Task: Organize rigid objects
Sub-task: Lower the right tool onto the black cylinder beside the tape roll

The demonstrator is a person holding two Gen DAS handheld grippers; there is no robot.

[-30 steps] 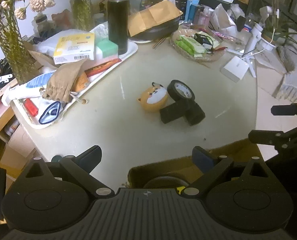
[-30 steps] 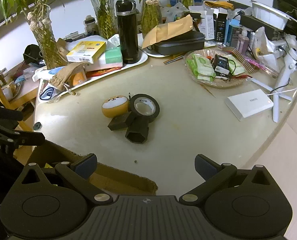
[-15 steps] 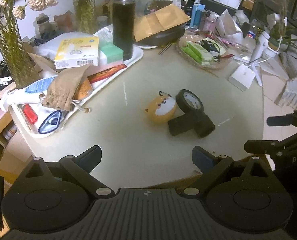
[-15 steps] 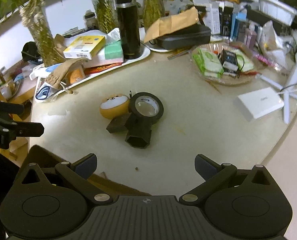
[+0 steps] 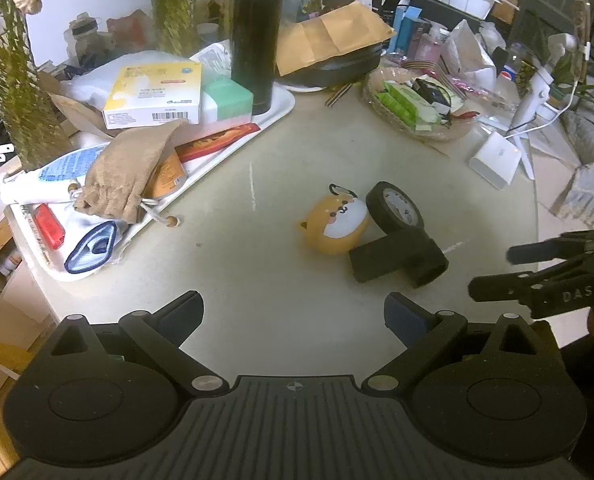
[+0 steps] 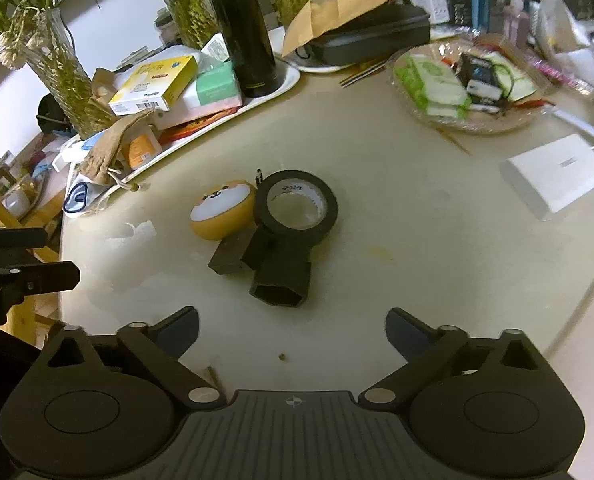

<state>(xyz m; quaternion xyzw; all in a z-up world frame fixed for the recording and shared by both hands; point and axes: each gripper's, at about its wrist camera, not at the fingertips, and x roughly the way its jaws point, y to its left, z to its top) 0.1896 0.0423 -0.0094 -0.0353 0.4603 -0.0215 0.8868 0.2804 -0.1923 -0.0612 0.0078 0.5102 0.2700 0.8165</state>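
Both tools hover wide apart and empty above the pale, smooth round counter; the right tool, whose jaws have just been closing a little, has nothing between them, and the left tool touches nothing. Mid-counter, touching one another, lie a glossy orange dog-faced round case, a matte black roll of tape, a black hexagonal hollow tube and a black rectangular block.
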